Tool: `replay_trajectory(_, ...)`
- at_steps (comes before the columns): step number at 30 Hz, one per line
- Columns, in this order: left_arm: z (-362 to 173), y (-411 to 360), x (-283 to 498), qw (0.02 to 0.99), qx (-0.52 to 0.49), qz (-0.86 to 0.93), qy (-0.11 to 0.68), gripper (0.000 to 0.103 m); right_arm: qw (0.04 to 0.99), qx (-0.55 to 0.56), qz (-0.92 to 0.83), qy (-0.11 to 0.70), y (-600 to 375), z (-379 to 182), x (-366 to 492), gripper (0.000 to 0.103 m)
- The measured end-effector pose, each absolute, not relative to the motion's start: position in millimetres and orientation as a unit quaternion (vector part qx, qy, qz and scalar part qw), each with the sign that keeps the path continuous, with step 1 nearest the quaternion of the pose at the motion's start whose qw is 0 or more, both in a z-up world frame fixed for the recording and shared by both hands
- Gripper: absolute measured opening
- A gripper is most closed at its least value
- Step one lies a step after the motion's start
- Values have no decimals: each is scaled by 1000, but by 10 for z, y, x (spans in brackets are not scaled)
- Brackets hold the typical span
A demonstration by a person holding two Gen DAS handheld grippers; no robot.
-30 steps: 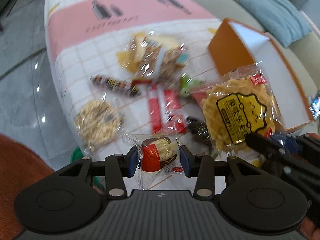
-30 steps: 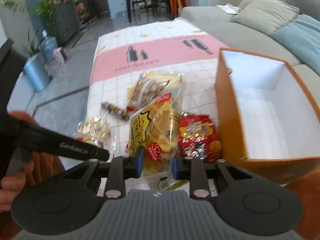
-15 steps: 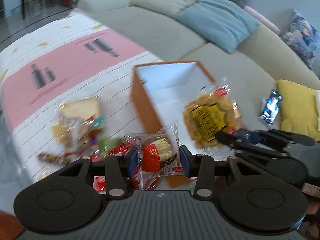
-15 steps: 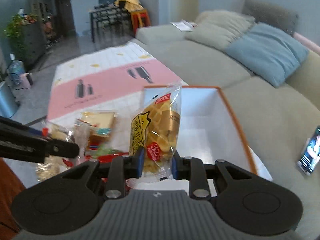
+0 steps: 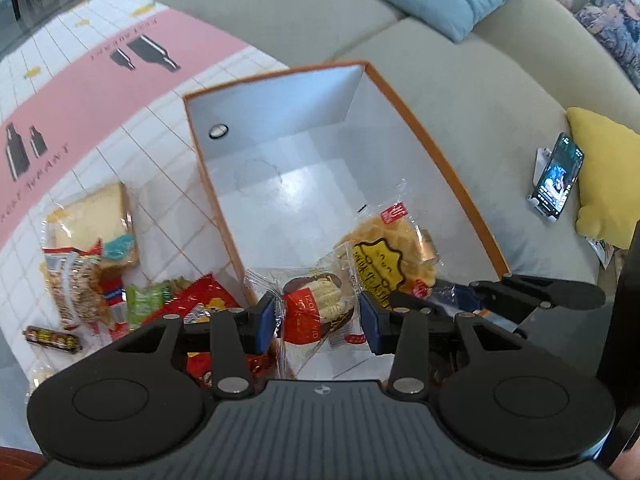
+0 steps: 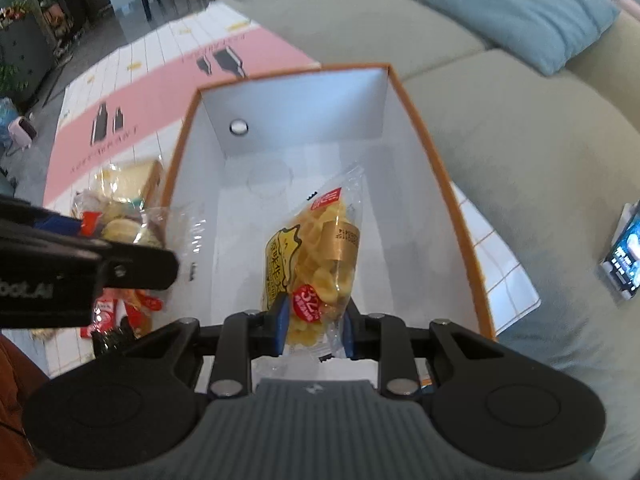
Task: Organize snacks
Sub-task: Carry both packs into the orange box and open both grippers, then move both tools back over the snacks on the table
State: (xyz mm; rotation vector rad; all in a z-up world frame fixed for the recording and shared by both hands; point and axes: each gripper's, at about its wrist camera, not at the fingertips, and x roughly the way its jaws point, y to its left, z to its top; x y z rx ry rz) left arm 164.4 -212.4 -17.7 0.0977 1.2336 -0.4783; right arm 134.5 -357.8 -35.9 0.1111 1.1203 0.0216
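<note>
The left gripper (image 5: 318, 316) is clamping a clear packet (image 5: 316, 304) of red-banded biscuits between its blue pads, jaws about half apart. The packet is hanging over the near edge of the box (image 5: 436, 152), at 6 o'clock in the left wrist view.

The right gripper (image 6: 314, 322) is pinching a yellow waffle bag (image 6: 316, 256) by its lower end, jaws fairly narrow. The bag is standing upright above the white floor of the box (image 6: 424, 128), at the centre of the right wrist view. In the left wrist view the same bag (image 5: 390, 256) is sitting at 4 o'clock, just beside the packet.

The box, orange outside and white inside, is lying open on the patterned cloth (image 5: 92, 92), with nothing resting on its floor.

The other snacks (image 5: 88, 264) are lying on the cloth at 8 o'clock, outside the box's left wall. A phone (image 5: 556, 176) is propped on the sofa (image 5: 480, 80) at 3 o'clock, beside a yellow cushion (image 5: 604, 184).
</note>
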Motion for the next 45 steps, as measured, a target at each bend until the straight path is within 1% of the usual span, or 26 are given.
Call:
replay_trajectory(4,-267,-2246,1716,779,52,-224,583,49,838,43,10,545,-3620,-463,1412,24)
replay_trajectory(13,-486,-2505,1780,755,102,-219,610,49,822,23,20,568,-3655,-595,1531,23)
replay_trajectory(20,-558,-2510,1832,747,101,-213,621,49,815,1,23,579,-3659,-637,1525,24)
replay_trajectory(22,-544,-2498,1825,749,102,-213,619,51,813,-5,21,581,-3655,-645,1520,26)
replay_trajectory(23,-537,-2496,1827,750,103,-211,618,55,813,-8,18,582,-3653,-638,1511,27)
replay_trajectory(25,-509,-2481,1824,751,101,-210,618,60,813,-14,12,582,-3648,-641,1506,33)
replay_trajectory(27,-479,-2471,1821,752,94,-212,617,61,814,-15,8,580,-3644,-627,1499,43)
replay_trajectory(31,-378,-2444,1773,760,93,-217,606,61,816,-21,1,578,-3625,-564,1465,46)
replay_trajectory(34,-289,-2402,1723,765,90,-222,597,61,818,-30,-5,574,-3606,-512,1433,52)
replay_trajectory(39,-114,-2279,1608,781,89,-223,576,62,832,-49,-20,552,-3541,-330,1336,53)
replay_trajectory(45,132,-1981,1425,810,86,-214,540,62,871,-45,-50,486,-3400,12,1077,53)
